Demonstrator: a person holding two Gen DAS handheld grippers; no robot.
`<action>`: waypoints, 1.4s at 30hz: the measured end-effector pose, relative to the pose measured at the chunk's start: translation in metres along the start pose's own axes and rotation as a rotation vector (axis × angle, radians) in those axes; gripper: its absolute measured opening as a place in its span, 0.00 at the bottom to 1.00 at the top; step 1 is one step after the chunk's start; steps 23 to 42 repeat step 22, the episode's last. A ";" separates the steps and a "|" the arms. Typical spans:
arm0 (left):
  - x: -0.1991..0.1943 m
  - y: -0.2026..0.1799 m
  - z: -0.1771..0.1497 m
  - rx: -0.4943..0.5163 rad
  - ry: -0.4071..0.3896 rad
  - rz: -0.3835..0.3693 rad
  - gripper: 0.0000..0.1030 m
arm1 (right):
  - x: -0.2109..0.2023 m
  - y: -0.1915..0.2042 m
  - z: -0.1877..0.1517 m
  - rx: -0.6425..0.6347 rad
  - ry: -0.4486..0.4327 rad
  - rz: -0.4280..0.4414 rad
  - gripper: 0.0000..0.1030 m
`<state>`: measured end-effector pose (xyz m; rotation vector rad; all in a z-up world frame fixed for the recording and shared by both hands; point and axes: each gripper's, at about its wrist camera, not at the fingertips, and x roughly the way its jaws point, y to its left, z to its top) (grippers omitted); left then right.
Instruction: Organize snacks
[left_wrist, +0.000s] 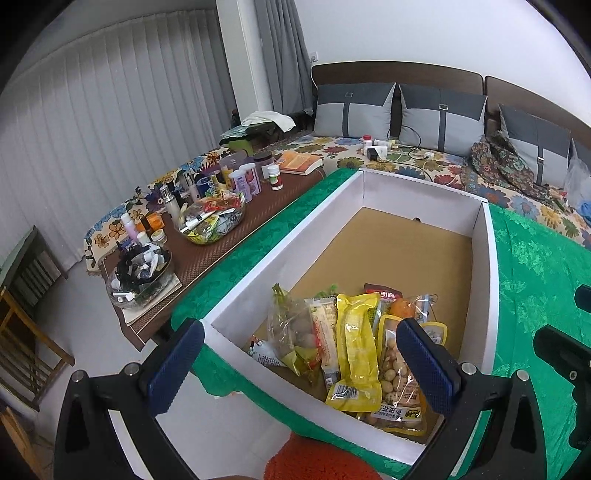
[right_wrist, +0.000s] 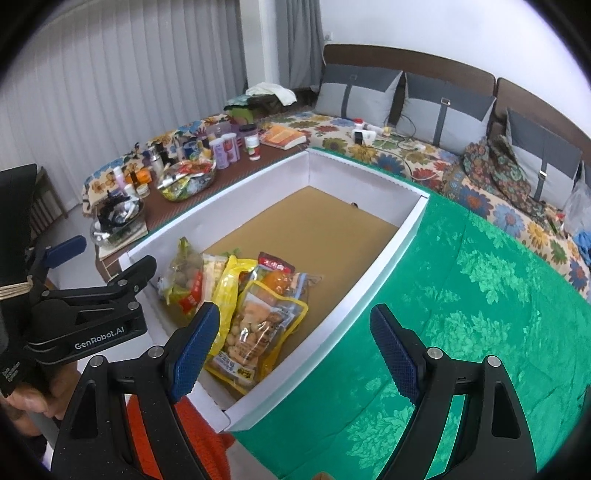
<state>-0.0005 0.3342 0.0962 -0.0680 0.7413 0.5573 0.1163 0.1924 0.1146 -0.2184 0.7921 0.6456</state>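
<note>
A white cardboard box (left_wrist: 280, 258) (right_wrist: 384, 258) with a brown floor lies on a green cloth. Several snack packs are piled at its near end: a yellow pack (left_wrist: 356, 350) (right_wrist: 229, 291), a peanut pack (left_wrist: 399, 384) (right_wrist: 258, 328), a clear bag of round snacks (left_wrist: 291, 325) (right_wrist: 184, 273) and a red pack (left_wrist: 382, 295) (right_wrist: 275, 266). My left gripper (left_wrist: 301, 369) (right_wrist: 107, 258) hovers open over the box's near left corner, holding nothing. My right gripper (right_wrist: 295, 349) is open and empty above the box's near right wall.
A low brown table (left_wrist: 258, 214) left of the box carries bottles, jars, a book and two glass bowls (left_wrist: 210, 221) (right_wrist: 184, 181). A floral sofa with grey cushions (left_wrist: 354, 107) stands behind. Green cloth (right_wrist: 461, 295) spreads to the right. Orange knit fabric (left_wrist: 321, 461) lies below the grippers.
</note>
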 end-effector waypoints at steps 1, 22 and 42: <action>0.000 0.000 0.000 0.000 0.000 0.000 1.00 | 0.000 0.000 0.000 0.003 0.003 0.000 0.84; 0.007 0.004 -0.004 0.001 -0.014 0.016 1.00 | 0.009 0.010 -0.001 -0.009 0.030 0.022 0.84; 0.007 0.004 -0.004 0.001 -0.014 0.016 1.00 | 0.009 0.010 -0.001 -0.009 0.030 0.022 0.84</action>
